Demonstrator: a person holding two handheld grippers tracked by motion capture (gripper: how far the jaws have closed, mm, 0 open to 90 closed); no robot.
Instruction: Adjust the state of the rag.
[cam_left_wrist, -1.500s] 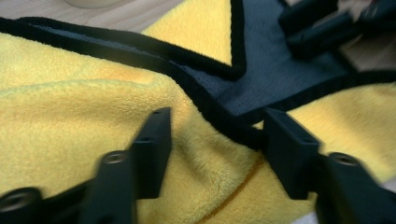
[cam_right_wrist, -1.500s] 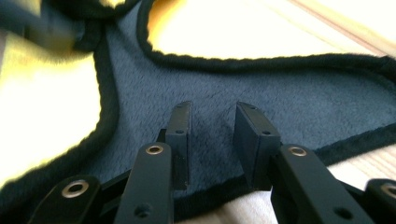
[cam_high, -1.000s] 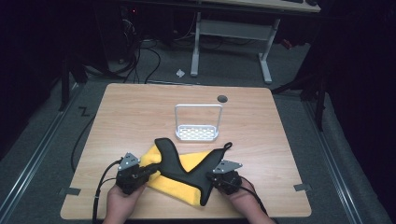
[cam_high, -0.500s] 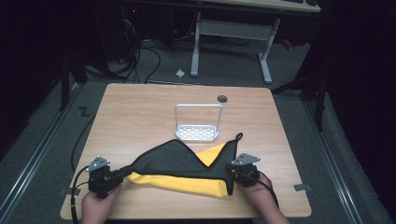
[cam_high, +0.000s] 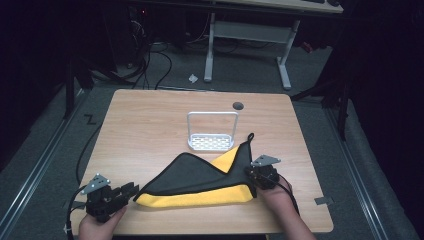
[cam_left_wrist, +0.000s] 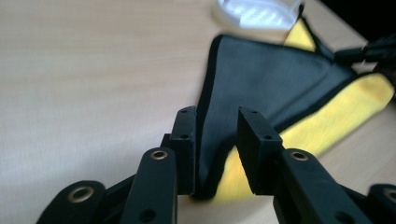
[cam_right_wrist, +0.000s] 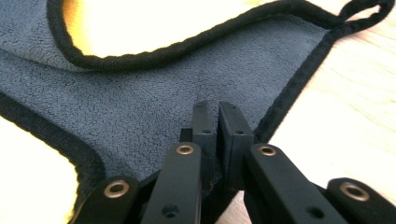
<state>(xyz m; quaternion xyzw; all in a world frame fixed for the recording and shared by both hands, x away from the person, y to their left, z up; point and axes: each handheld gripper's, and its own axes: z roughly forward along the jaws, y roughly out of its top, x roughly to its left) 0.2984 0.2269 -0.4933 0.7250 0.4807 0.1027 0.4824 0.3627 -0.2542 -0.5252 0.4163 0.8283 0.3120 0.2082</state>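
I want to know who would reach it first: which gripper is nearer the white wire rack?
Right. The right gripper sits just below and right of the rack, at the cloth's right end; the left gripper is off toward the table's near left corner.

The cloth (cam_high: 200, 182) is two-coloured: black, reading dark grey and fleecy close up, on one face and bright yellow on the other, with a black bound edge and a black loop at one corner. Behind the cloth, the rack (cam_high: 212, 132) is white metal with a dotted, perforated base. The desk (cam_high: 150, 125) under the cloth is pale wood grain, with a dark round hole behind the rack. Both tongs, left (cam_high: 131, 190) and right (cam_high: 248, 175), are black, each with a grey plate on top.
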